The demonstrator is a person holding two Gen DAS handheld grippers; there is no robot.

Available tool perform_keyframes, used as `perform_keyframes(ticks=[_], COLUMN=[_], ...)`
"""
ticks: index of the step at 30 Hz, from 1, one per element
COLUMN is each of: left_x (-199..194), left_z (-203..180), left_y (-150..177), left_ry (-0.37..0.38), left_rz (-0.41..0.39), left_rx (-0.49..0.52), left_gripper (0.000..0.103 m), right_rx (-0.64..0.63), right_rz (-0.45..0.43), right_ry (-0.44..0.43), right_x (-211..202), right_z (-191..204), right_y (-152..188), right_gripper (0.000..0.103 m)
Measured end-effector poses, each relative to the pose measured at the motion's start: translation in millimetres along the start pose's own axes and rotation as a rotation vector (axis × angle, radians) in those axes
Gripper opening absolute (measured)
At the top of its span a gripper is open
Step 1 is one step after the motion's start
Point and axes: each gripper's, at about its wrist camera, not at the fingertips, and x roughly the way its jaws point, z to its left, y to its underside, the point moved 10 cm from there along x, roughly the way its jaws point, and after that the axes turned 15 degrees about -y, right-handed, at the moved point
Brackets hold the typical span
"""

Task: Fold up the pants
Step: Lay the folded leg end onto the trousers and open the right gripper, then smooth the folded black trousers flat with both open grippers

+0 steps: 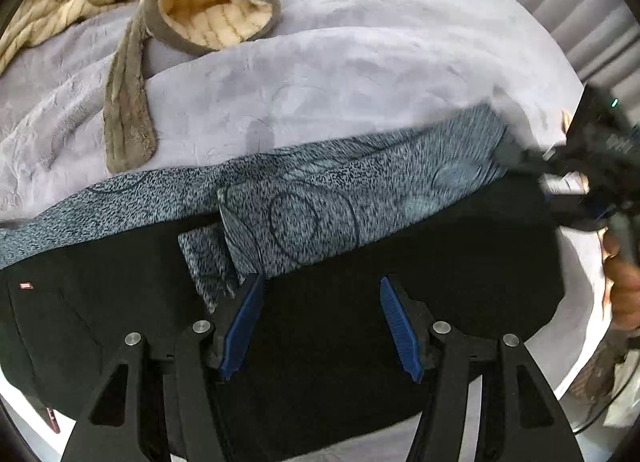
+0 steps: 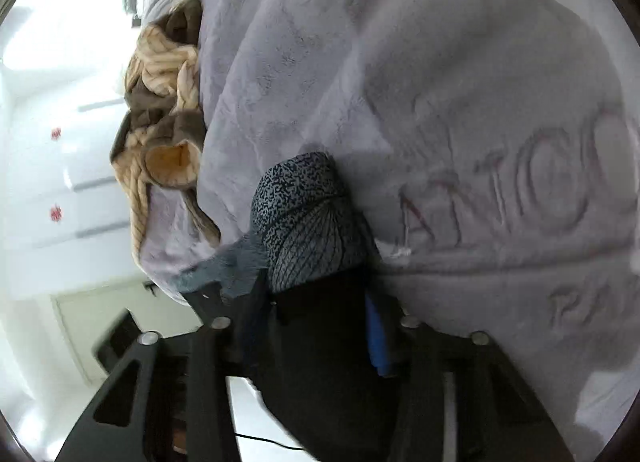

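The black pants with speckled blue-grey patterned lining [image 1: 304, 218] are laid across a pale lilac plush blanket [image 1: 360, 62] (embossed lettering is seen on it in the right wrist view), with the lining turned out along the far edge. The left gripper [image 1: 320, 326] is held above the black fabric, blue ribbed pads [image 1: 240, 326] parted, nothing pinched between them. The right gripper [image 2: 316, 318] is clamped on a bunched end of the pants [image 2: 304, 222], dark cloth filling the gap between its fingers. A hand [image 1: 624, 282] on that tool is seen at the left view's right edge. A brown and cream striped fleece garment [image 1: 200, 2] is heaped beyond.
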Motion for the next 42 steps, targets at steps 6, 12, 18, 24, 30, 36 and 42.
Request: perform_keyframes(ticks=[6, 12, 18, 24, 30, 36, 42], left_x=[12.9, 10.8, -10.0, -28.8, -22.7, -35.2, -54.0], left_z=[8.7, 3.8, 17.7, 55.5, 72.4, 69.1, 79.3], left_y=[24.1, 26.4, 46.1, 70.8, 74.2, 101.9, 129.4], left_ry=[0.009, -0.047, -0.044, -0.041, -0.089, -0.105, -0.123], left_rz=[0.041, 0.007, 0.011, 0.023, 0.046, 0.039, 0.036], left_rx=[-0.031, 0.021, 0.018, -0.075, -0.088, -0.119, -0.117], left_gripper=[0.078, 0.079, 0.079, 0.079, 0.079, 0.079, 0.079], right_rx=[-0.119, -0.145, -0.143, -0.19, -0.155, -0.227, -0.359], right_rz=[0.028, -0.049, -0.102, -0.054, -0.074, -0.065, -0.092], right_ry=[0.159, 0.311, 0.347, 0.384, 0.448, 0.554, 0.669], right_x=[-8.6, -13.0, -60.5, -71.3, -57.0, -56.8, -44.6], right_z=[11.3, -17.2, -7.0, -4.6, -15.4, 3.9, 40.4], right_y=[13.6, 1.3, 34.9, 77.0, 85.5, 97.7, 107.9], right_gripper=[0.035, 0.045, 0.056, 0.061, 0.062, 0.063, 0.063])
